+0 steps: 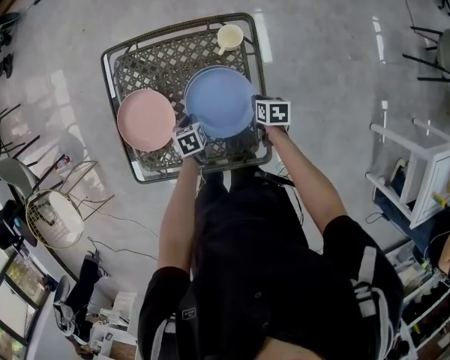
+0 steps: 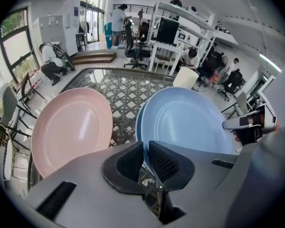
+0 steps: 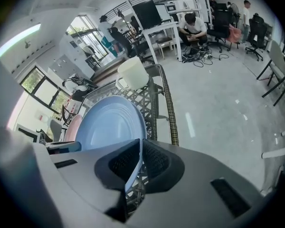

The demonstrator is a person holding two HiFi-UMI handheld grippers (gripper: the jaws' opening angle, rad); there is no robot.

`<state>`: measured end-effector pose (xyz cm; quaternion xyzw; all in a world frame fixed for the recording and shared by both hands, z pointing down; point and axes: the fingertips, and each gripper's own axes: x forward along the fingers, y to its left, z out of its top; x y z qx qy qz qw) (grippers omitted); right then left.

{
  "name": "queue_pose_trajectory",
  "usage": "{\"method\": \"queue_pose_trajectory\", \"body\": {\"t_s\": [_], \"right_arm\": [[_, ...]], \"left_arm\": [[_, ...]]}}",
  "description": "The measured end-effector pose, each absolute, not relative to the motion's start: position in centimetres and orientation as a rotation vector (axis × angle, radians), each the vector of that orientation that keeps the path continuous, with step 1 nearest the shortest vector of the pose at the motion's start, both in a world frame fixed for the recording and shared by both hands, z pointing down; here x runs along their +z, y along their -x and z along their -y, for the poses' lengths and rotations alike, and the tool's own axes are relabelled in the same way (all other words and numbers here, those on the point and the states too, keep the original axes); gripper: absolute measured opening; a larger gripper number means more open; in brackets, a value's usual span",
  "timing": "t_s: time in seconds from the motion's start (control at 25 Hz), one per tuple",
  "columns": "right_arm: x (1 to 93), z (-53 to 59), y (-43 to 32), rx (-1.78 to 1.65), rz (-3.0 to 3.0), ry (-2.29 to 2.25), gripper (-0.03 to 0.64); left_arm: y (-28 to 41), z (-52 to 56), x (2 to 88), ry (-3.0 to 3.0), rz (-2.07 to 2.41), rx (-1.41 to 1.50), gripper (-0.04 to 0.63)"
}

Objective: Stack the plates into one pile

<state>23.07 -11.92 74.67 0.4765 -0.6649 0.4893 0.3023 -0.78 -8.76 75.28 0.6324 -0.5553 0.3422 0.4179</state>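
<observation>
The blue plate (image 1: 221, 102) is pinched at its near rim by both the left gripper (image 2: 146, 163) and the right gripper (image 3: 141, 160). It is held just over what appears to be a second blue plate (image 2: 138, 120) in the wire basket (image 1: 180, 27), and the pink plate (image 1: 145, 118) beside them is not yet stacked.

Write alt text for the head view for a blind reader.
From above, a person grips a blue plate by its near rim with the left gripper and right gripper over a woven table. A pink plate lies left of it, a cream cup behind.
</observation>
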Motion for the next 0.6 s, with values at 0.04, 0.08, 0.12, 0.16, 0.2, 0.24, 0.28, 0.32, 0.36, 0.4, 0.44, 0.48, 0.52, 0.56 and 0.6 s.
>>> {"method": "queue_pose_trajectory", "body": {"t_s": [0.04, 0.08, 0.12, 0.16, 0.2, 0.24, 0.28, 0.32, 0.36, 0.4, 0.44, 0.48, 0.52, 0.56, 0.6], "right_arm": [[74.7, 12.0, -23.0, 1.299, 1.762, -1.258, 0.021], [74.7, 12.1, -22.8, 1.3, 1.763, -1.252, 0.021], [74.8, 12.2, -22.6, 1.3, 1.765, -1.245, 0.021], [75.0, 12.3, -22.5, 1.297, 1.768, -1.238, 0.021], [75.2, 12.3, -22.4, 1.294, 1.771, -1.231, 0.021], [75.4, 12.4, -22.5, 1.289, 1.775, -1.225, 0.021], [75.6, 12.4, -22.6, 1.282, 1.777, -1.219, 0.021], [75.7, 12.4, -22.8, 1.274, 1.779, -1.215, 0.021], [75.8, 12.5, -22.9, 1.263, 1.782, -1.212, 0.021], [75.8, 12.6, -22.8, 1.248, 1.788, -1.211, 0.031], [75.7, 12.7, -22.6, 1.229, 1.798, -1.212, 0.06], [75.5, 12.9, -22.4, 1.206, 1.81, -1.213, 0.085], [75.2, 13.0, -22.1, 1.179, 1.825, -1.211, 0.094], [74.9, 13.2, -21.8, 1.153, 1.84, -1.206, 0.101], [74.6, 13.4, -21.6, 1.131, 1.854, -1.203, 0.103]], "left_arm": [[0.8, 8.8, 75.4, -1.58, 1.397, 0.861, 0.049], [1.0, 8.9, 75.4, -1.573, 1.401, 0.864, 0.049], [1.2, 9.0, 75.6, -1.566, 1.403, 0.871, 0.049], [1.4, 9.0, 75.8, -1.558, 1.405, 0.881, 0.049], [1.4, 9.0, 76.1, -1.55, 1.407, 0.893, 0.049], [1.3, 9.0, 76.3, -1.543, 1.41, 0.902, 0.051], [1.1, 9.0, 76.5, -1.536, 1.416, 0.907, 0.051], [0.9, 9.0, 76.5, -1.528, 1.425, 0.907, 0.05], [0.8, 9.1, 76.6, -1.521, 1.433, 0.905, 0.049], [0.8, 9.1, 76.6, -1.515, 1.44, 0.904, 0.049], [0.9, 9.1, 76.6, -1.51, 1.444, 0.904, 0.049], [1.1, 9.1, 76.6, -1.505, 1.448, 0.906, 0.051], [1.3, 9.0, 76.5, -1.498, 1.453, 0.907, 0.052], [1.6, 9.0, 76.3, -1.49, 1.459, 0.905, 0.055], [1.9, 9.0, 76.2, -1.482, 1.467, 0.898, 0.062]]}}
